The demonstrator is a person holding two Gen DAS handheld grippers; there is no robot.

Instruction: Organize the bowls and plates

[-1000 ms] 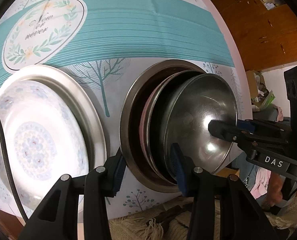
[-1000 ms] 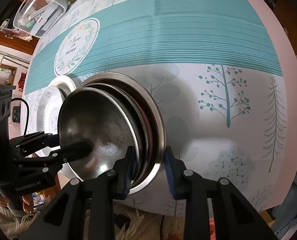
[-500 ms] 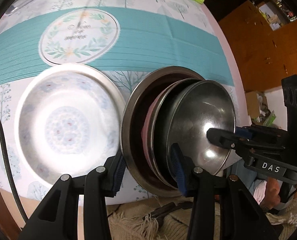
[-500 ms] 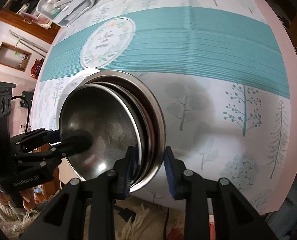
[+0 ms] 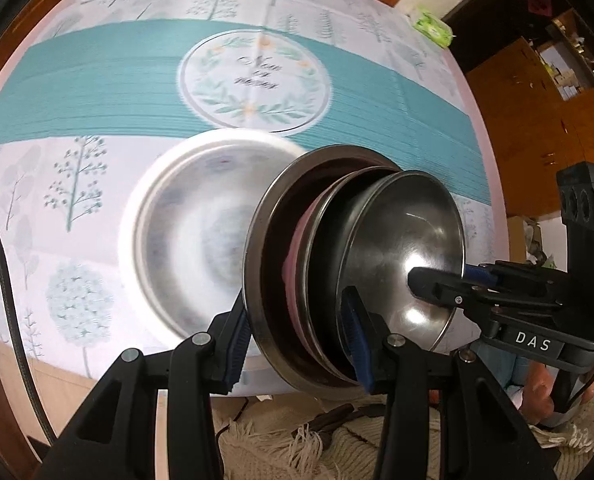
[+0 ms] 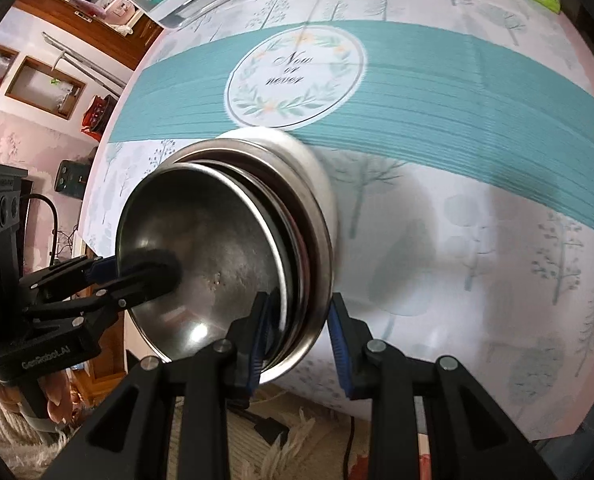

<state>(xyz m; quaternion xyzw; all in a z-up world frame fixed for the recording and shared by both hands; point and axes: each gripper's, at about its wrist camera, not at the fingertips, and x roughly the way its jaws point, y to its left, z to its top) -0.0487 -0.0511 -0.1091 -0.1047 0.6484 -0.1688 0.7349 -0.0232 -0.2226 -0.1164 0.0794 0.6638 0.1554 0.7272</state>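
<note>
Both tools, left (image 5: 297, 344) and right (image 6: 297, 334), clamped the bowl stack (image 5: 377, 256) above the patterned plate (image 5: 185, 240) on the bench (image 5: 77, 80).

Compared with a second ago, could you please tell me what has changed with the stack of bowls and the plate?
The stack of metal bowls, clamped between the left gripper and right gripper, has been carried sideways over the table and now overlaps the patterned plate, whose edge it hides. Nothing was let go: both grippers stay shut on the stack's rims, and the plate rests where it was on the tablecloth.
</note>
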